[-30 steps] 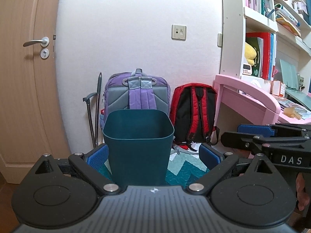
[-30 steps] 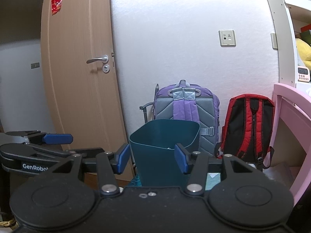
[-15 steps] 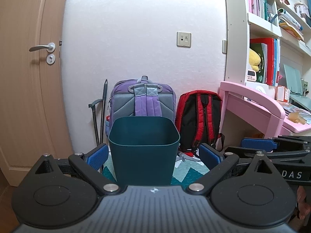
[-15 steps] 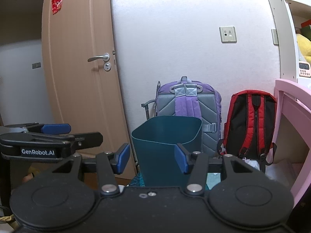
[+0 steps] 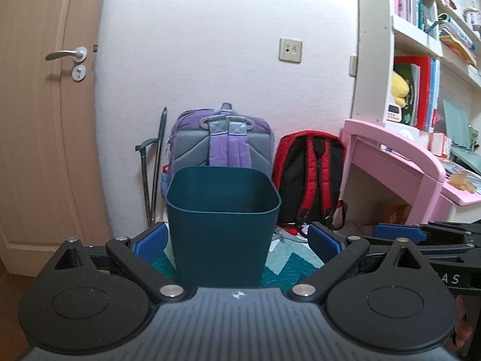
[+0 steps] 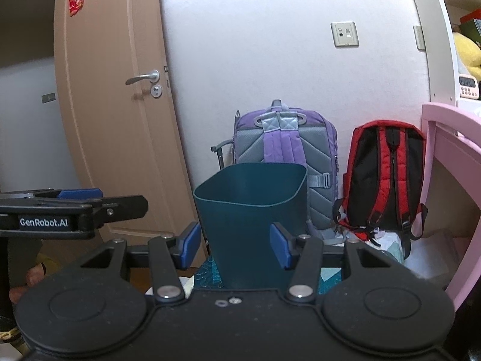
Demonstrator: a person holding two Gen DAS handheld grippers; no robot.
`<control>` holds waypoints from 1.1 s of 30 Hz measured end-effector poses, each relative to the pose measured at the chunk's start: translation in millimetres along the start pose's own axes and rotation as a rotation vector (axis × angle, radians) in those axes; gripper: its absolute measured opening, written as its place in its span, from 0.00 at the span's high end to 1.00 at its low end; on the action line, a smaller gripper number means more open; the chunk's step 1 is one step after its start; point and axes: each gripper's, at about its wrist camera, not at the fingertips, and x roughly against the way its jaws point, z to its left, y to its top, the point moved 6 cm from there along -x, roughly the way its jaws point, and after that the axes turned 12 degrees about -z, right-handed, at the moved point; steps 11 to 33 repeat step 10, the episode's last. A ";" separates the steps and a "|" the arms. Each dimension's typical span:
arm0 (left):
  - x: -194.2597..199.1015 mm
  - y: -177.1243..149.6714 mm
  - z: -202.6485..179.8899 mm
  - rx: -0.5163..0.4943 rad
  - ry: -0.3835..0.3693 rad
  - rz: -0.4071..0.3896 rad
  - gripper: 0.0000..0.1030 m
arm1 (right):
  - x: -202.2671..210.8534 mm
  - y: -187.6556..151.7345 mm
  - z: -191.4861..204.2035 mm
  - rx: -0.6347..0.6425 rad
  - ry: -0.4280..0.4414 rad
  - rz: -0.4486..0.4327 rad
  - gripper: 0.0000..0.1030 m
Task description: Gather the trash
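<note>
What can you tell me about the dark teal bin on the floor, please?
The teal bin is a plain, smooth, plastic-looking container, squarish with rounded corners, tapering toward its base, with no lid. It stands upright on a teal patterned mat, in front of the purple backpack. Its contents cannot be seen. Neither open gripper touches it.

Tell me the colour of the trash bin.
Dark teal bin, clearest in the left wrist view.

Both grippers are held level, side by side, pointing forward. The left gripper (image 5: 237, 240) and the right gripper (image 6: 234, 245) have fingers spread wide, gripping nothing.
</note>
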 end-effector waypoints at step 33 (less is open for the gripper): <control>-6.7 -5.6 10.0 0.032 0.024 0.005 0.03 | -5.0 -10.1 -1.2 -0.009 -0.002 0.026 0.50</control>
